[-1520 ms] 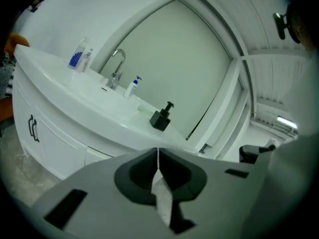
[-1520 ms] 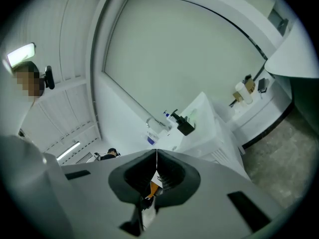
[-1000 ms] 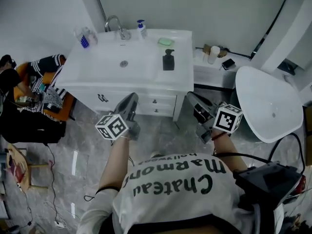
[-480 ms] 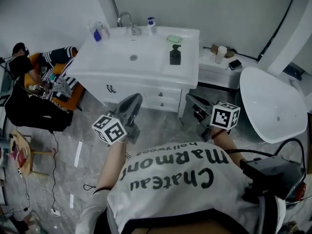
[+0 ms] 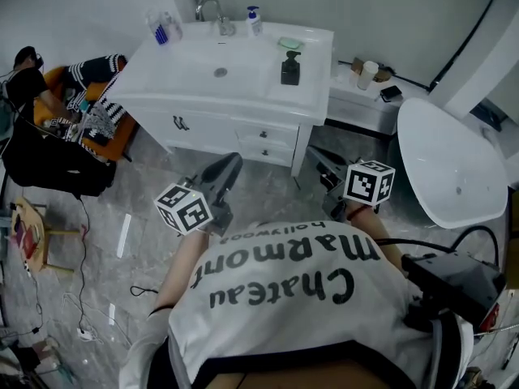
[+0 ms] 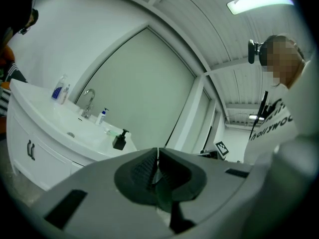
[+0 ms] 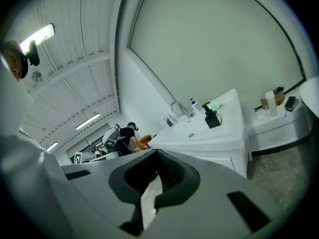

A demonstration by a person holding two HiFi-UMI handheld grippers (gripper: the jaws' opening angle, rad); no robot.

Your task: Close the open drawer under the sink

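Note:
A white sink cabinet [image 5: 203,108] stands against the far wall, with a faucet [image 5: 212,10] and a black soap dispenser [image 5: 290,69] on top. Its two small drawers [image 5: 263,143] under the basin look flush with the front. In the head view my left gripper [image 5: 231,162] hangs over the floor, a short way in front of the drawers, shut and empty. My right gripper [image 5: 318,154] is beside it, off the cabinet's right corner, its jaws together with nothing between them. The cabinet [image 6: 45,133] lies off to the left in the left gripper view and ahead, as the cabinet [image 7: 219,138], in the right gripper view.
A white tub [image 5: 450,164] fills the right side. A low ledge [image 5: 365,104] with a cup and small items sits between tub and cabinet. A person on an orange seat [image 5: 73,112] is at the left. Cables [image 5: 81,298] trail over the grey marble floor.
The cabinet has slid up and away in the head view as I stepped back. Both grippers are now farther from the drawers, still shut.

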